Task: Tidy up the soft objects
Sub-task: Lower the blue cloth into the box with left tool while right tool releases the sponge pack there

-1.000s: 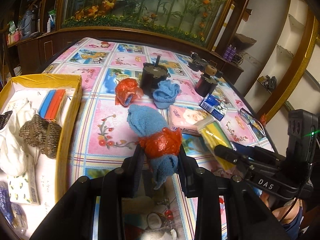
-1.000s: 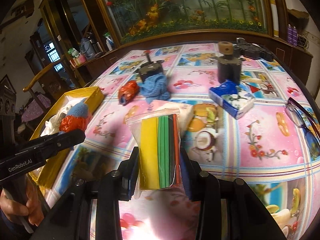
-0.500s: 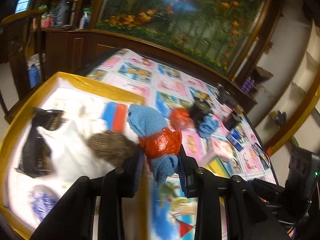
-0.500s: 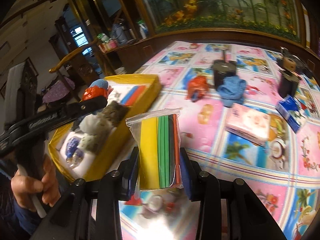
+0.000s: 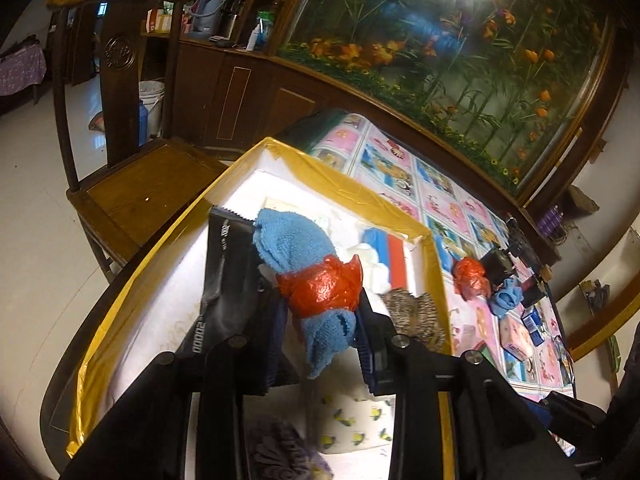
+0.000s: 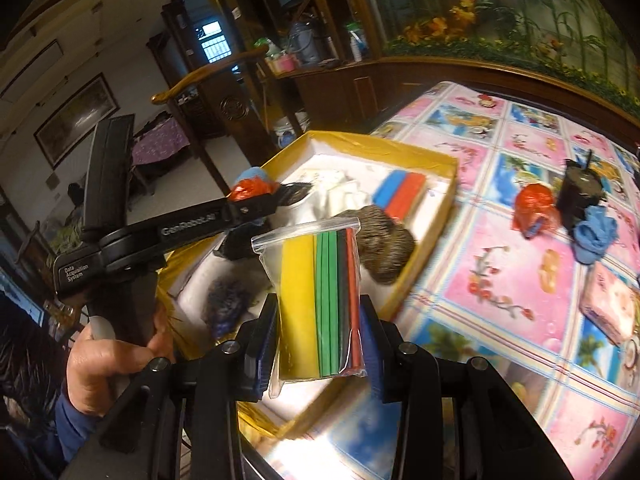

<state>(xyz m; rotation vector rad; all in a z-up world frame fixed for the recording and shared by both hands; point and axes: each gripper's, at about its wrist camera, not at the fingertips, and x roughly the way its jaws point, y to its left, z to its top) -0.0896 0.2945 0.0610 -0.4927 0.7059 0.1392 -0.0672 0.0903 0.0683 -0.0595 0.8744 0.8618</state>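
A: Both tongs had swung from over the tablecloth to the yellow box (image 6: 444, 160) since the earlier frame.

B: Reason?

A: Probably to drop soft items in with those already there. Left gripper (image 5: 320, 340) was clamped on the blue cloth bundle (image 5: 316, 276), held above the box interior. Right gripper (image 6: 318, 344), partly open, pinched the bagged foam sheets (image 6: 320, 300) at the box's near edge.
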